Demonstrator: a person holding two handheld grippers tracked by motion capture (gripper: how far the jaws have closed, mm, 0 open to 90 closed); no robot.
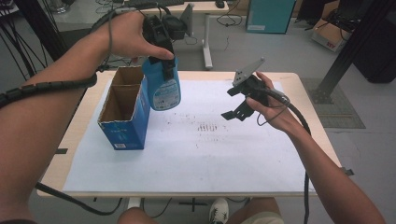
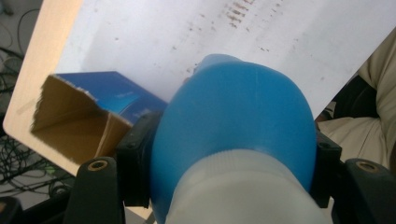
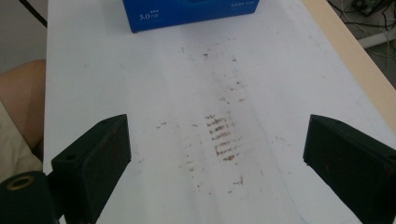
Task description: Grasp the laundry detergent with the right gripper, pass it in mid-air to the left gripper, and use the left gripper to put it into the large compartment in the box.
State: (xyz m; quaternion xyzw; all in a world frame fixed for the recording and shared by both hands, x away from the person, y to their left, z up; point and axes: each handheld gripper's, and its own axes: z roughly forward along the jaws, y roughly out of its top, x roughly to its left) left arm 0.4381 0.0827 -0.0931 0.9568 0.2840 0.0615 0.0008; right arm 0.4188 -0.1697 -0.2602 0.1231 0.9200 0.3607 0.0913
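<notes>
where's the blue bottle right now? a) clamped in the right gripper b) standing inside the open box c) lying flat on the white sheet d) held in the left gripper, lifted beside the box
d: the left gripper is shut on the blue bottle, which hangs clear of the white sheet right beside the open blue box; the right gripper is open with nothing in it.

high view overhead, tool views close (shared blue box (image 1: 125, 122))

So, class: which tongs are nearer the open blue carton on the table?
Left. The left tongs hold the blue bottle just above the open carton; the right tongs hover open over the white sheet, well aside.
</notes>
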